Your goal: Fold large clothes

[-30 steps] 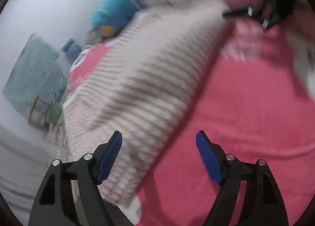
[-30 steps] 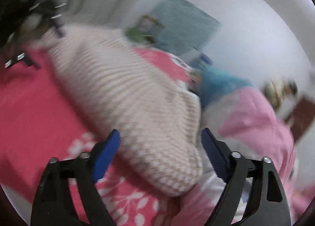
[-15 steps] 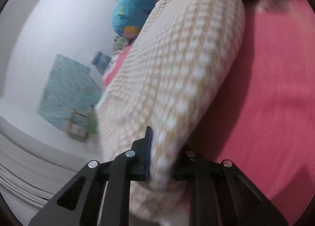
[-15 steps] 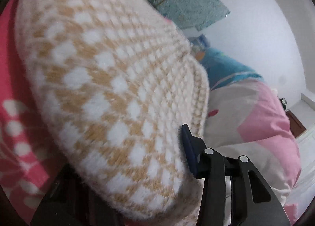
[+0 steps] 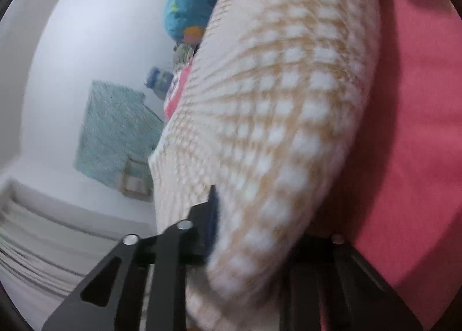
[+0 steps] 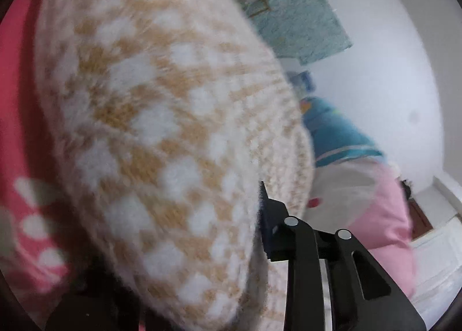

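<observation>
A thick cream and tan checked knit sweater (image 5: 283,106) fills most of both views; it also shows in the right wrist view (image 6: 150,129). My left gripper (image 5: 260,233) is shut on one end of it, with the knit bulging over the right finger. My right gripper (image 6: 202,244) is shut on the other end; the sweater hides its left finger. The garment hangs stretched between the two grippers above the pink bedspread (image 5: 413,134).
The bedspread has white flower prints in the right wrist view (image 6: 31,215). A blue pillow (image 5: 187,5) and a pink and white quilt (image 6: 375,215) lie at the bed's head. A teal cloth-covered stand (image 5: 115,129) stands by the white wall.
A second ago both grippers were open over the sweater lying on the bed. They closed on its two ends and lifted it, so it now bulges close to both cameras.
</observation>
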The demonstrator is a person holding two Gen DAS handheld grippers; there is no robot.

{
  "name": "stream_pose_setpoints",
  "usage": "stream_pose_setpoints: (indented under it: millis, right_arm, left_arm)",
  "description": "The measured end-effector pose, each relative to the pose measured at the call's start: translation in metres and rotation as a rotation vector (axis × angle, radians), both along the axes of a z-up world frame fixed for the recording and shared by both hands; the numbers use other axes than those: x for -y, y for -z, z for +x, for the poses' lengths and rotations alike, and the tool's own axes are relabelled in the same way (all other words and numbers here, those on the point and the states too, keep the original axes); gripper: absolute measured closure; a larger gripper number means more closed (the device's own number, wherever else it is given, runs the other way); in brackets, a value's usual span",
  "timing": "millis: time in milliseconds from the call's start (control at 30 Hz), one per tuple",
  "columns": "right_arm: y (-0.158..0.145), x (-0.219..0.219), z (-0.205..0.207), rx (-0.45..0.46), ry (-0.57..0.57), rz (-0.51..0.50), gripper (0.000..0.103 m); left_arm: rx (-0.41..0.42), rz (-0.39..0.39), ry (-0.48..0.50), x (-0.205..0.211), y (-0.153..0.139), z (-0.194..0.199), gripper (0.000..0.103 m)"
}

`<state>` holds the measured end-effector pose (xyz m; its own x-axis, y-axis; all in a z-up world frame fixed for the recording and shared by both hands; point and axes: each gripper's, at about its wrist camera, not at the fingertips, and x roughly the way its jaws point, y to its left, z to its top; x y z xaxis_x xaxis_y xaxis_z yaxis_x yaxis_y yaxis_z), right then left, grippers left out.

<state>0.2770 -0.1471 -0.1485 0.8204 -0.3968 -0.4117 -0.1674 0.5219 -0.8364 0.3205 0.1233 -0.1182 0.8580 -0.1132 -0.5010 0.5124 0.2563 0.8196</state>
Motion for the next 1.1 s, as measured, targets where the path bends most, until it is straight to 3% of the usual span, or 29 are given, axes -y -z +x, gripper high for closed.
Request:
stream_pose_setpoints:
  millis: [67,167,233,267,333,367,400,467,533,567,600,633,667,733,767,800,833,867,900,933,967,1033,1100]
  right_arm:
    - [-0.032,-0.005,-0.015,0.044,-0.023,0.089,0.076]
    - [-0.052,-0.022,-0.03,0.008,-0.12,0.183,0.076]
    - [-0.028,-0.03,-0.032,-0.073,-0.155,0.139,0.071]
    - [-0.015,-0.028,-0.028,-0.112,-0.134,0.122,0.069]
    - [-0.006,-0.018,-0.034,-0.113,-0.077,0.168,0.069]
    - [-0.009,-0.013,-0.036,-0.1,-0.044,0.186,0.067]
    - [-0.012,-0.005,-0.035,-0.095,0.005,0.199,0.065]
    - [-0.017,0.01,-0.035,-0.101,0.063,0.22,0.057]
    - [-0.019,0.025,-0.037,-0.148,0.119,0.263,0.056]
    - [-0.021,0.031,-0.038,-0.17,0.147,0.278,0.056]
    - [-0.02,0.038,-0.037,-0.187,0.161,0.28,0.056]
    - [-0.018,0.043,-0.038,-0.206,0.166,0.257,0.056]
    - [-0.017,0.05,-0.036,-0.216,0.171,0.23,0.056]
    - [-0.015,0.046,-0.057,-0.232,0.177,0.163,0.056]
    - [-0.016,0.043,-0.067,-0.228,0.178,0.151,0.053]
    - [-0.027,0.036,-0.086,-0.225,0.185,0.167,0.052]
    - [-0.038,0.038,-0.098,-0.218,0.199,0.223,0.052]
    - [-0.044,0.041,-0.105,-0.21,0.217,0.27,0.052]
    - [-0.063,0.046,-0.114,-0.181,0.251,0.365,0.052]
    - [-0.081,0.052,-0.118,-0.138,0.274,0.472,0.052]
    - [-0.1,0.058,-0.115,-0.091,0.272,0.594,0.052]
    - [-0.121,0.049,-0.103,-0.013,0.272,0.718,0.048]
    - [-0.13,0.056,-0.056,0.02,0.298,0.757,0.043]
  left_arm:
    - [0.024,0.017,-0.037,-0.021,-0.014,-0.006,0.091]
    - [-0.035,-0.066,-0.118,-0.059,-0.034,-0.004,0.091]
    - [-0.111,-0.077,-0.135,-0.067,-0.022,-0.003,0.088]
    - [-0.119,-0.014,-0.101,-0.062,-0.004,-0.01,0.086]
    - [-0.024,0.057,-0.074,-0.05,0.018,-0.025,0.085]
    - [0.015,0.055,-0.074,-0.046,0.019,-0.032,0.083]
    - [0.0,0.023,-0.068,-0.045,0.013,-0.038,0.08]
    - [-0.09,-0.053,-0.079,-0.053,-0.001,-0.042,0.062]
    - [-0.2,-0.116,-0.074,-0.072,-0.017,-0.052,0.054]
    - [-0.257,-0.155,-0.068,-0.078,-0.024,-0.056,0.043]
    - [-0.343,-0.218,-0.08,-0.089,-0.036,-0.059,0.036]
    - [-0.458,-0.296,-0.122,-0.101,-0.047,-0.058,0.021]
    - [-0.529,-0.368,-0.158,-0.112,-0.056,-0.057,0.021]
    - [-0.614,-0.589,-0.243,-0.139,-0.078,-0.05,0.021]
    - [-0.673,-0.78,-0.284,-0.158,-0.093,-0.045,0.021]
    - [-0.692,-0.895,-0.309,-0.169,-0.1,-0.043,0.021]
    - [-0.687,-0.966,-0.335,-0.18,-0.102,-0.045,0.022]
    - [-0.666,-1.021,-0.372,-0.183,-0.107,-0.032,0.036]
    - [-0.648,-1.03,-0.381,-0.176,-0.109,-0.018,0.047]
    - [-0.622,-1.021,-0.382,-0.163,-0.111,-0.001,0.07]
    - [-0.608,-1.016,-0.381,-0.16,-0.109,0.007,0.08]
    - [-0.576,-0.99,-0.374,-0.134,-0.106,0.036,0.081]
    - [-0.554,-0.991,-0.38,-0.126,-0.1,0.084,0.077]
